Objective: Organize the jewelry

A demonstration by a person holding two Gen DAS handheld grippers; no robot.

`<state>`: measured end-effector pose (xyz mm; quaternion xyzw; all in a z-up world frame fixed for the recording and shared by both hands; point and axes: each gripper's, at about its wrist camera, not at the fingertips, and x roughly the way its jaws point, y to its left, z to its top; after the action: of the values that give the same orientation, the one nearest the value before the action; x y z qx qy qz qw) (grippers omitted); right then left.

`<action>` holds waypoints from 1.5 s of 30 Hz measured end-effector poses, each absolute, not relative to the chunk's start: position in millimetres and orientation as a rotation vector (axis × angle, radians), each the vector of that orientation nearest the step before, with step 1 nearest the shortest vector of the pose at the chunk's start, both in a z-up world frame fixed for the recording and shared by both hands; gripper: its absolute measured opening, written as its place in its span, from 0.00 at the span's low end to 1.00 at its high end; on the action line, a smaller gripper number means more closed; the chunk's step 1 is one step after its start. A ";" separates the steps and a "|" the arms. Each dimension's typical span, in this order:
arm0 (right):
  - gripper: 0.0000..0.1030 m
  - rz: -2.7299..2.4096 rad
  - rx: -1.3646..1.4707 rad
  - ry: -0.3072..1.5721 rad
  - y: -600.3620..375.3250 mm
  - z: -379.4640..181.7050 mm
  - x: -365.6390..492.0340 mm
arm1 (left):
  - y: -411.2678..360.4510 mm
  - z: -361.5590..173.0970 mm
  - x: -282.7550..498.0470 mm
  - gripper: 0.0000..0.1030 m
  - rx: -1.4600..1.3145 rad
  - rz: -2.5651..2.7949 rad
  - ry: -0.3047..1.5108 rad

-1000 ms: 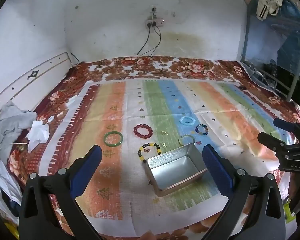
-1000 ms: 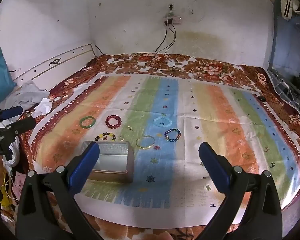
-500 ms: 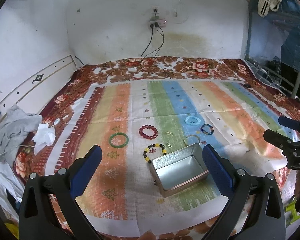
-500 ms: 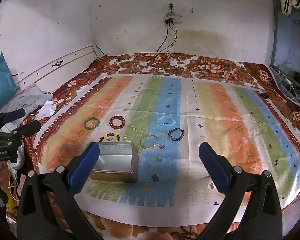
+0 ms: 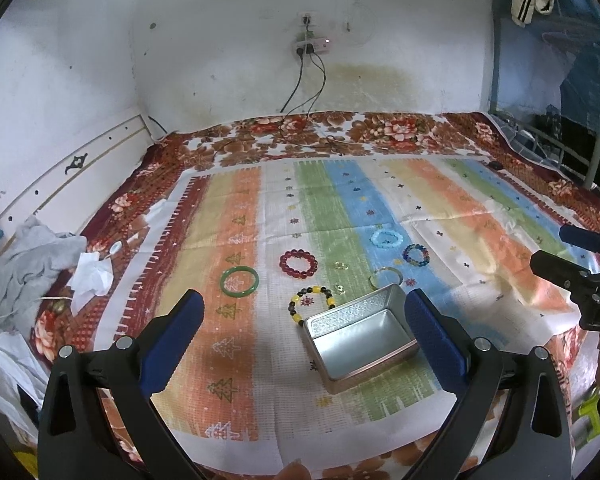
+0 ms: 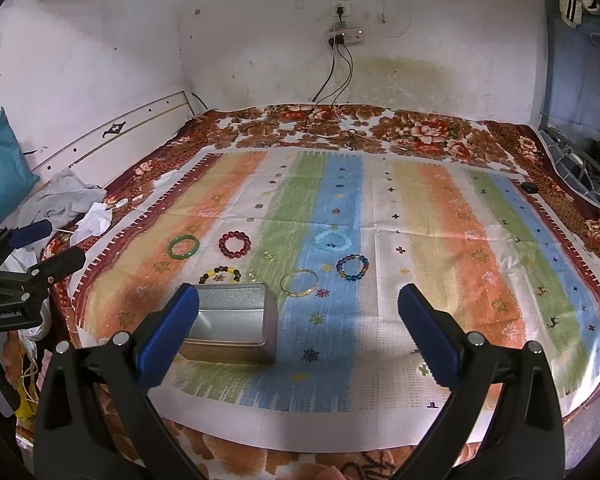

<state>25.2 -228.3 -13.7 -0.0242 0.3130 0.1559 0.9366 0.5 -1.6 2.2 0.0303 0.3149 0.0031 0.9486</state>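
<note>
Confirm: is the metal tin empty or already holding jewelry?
Empty: the tin's bare metal floor shows, with no jewelry inside.

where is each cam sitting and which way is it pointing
Left wrist: on the left gripper, looking forward and down over the striped cloth at the open metal tin and bracelets; its own two blue-padded fingers show, spread apart, and the right gripper at the right edge.
Right wrist: on the right gripper, facing the same bed from further right; its own spread fingers show, and the left gripper at the left edge.
Shared: the tin, the green bangle, the red bead bracelet and the wall socket.
</note>
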 end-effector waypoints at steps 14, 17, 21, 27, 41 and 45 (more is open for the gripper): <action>0.96 0.305 -0.035 0.656 -232.0 -16.1 30.7 | -7.2 -2.3 4.7 0.95 0.076 0.006 0.658; 0.96 0.304 -0.037 0.658 -232.2 -18.6 31.7 | -7.5 -7.1 6.9 0.95 0.079 0.000 0.665; 0.96 0.286 -0.038 0.668 -233.8 -23.7 39.4 | -8.0 -18.3 12.1 0.95 0.088 -0.005 0.684; 0.96 0.293 -0.032 0.696 -235.8 -35.6 52.3 | -4.7 -30.5 22.4 0.95 0.074 0.000 0.708; 0.96 0.263 -0.027 0.755 -239.6 -60.6 97.0 | 11.9 -53.1 64.5 0.95 0.044 0.020 0.758; 0.96 0.251 -0.045 0.781 -239.5 -69.1 115.8 | 23.1 -61.5 81.0 0.95 0.027 0.014 0.786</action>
<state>115.8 -239.5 -69.1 -0.0216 0.3798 0.1220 0.9167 81.0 23.1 -61.5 0.0129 0.3828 0.0070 0.9237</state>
